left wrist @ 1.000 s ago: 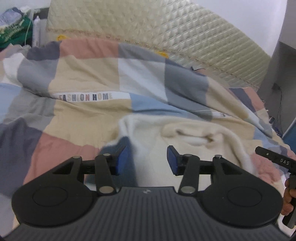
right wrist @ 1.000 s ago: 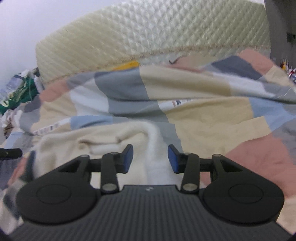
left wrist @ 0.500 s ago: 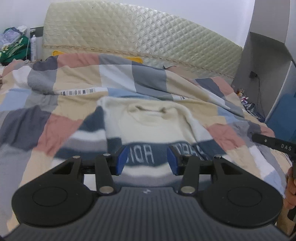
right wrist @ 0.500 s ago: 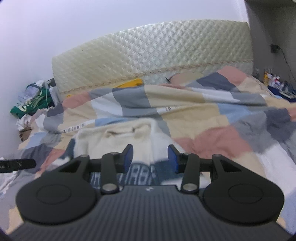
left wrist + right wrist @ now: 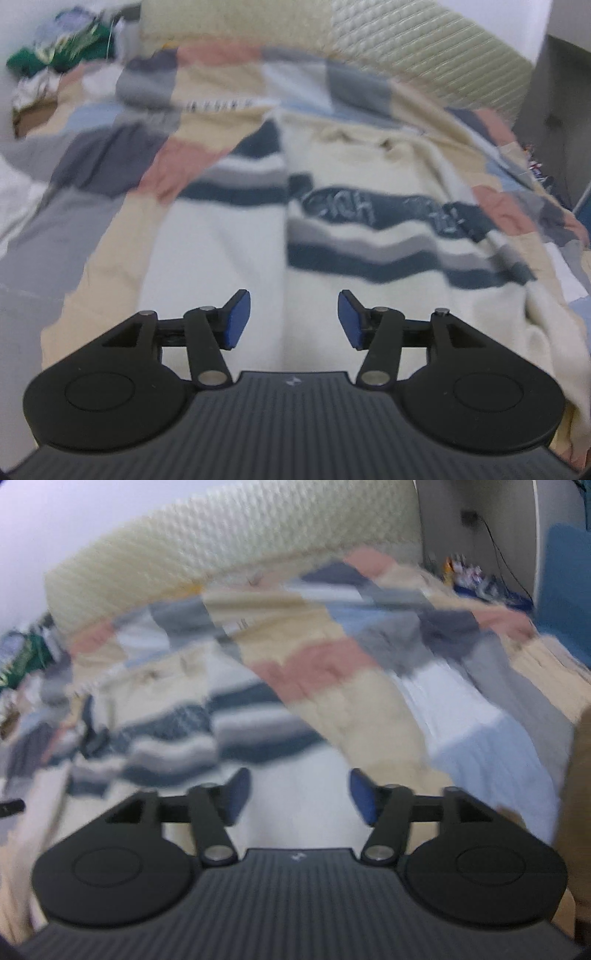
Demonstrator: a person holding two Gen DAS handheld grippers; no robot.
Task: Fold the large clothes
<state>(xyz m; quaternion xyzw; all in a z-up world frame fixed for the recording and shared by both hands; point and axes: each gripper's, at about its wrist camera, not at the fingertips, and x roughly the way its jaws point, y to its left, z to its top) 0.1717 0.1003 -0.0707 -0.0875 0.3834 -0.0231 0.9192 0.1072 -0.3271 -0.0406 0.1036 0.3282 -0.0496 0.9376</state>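
**Both grippers parted above the spread sweater**

Your left gripper (image 5: 294, 319) points forward along the bed and tilts down toward the cream knit sweater with navy and grey stripes (image 5: 369, 236). Its blue-padded fingers (image 5: 236, 319) stand wide apart with nothing between them; only cream fabric shows in the gap, where the seam between a sleeve and the body runs.

Your right gripper (image 5: 300, 801) takes a similar forward, downward-tilted pose. Its jaws are likewise spread wide and grip nothing. This view is heavily blurred, so fine detail cannot be read.

The sweater (image 5: 177, 731) lies face up and spread out on the patchwork quilt of beige, grey, pink and pale blue squares (image 5: 92, 177), its collar toward the quilted cream headboard (image 5: 424, 48) and its lower cream part nearest both grippers. One sleeve lies toward the left edge of the bed. A pile of green and white clothes (image 5: 62, 51) sits at the far left corner beside the headboard.
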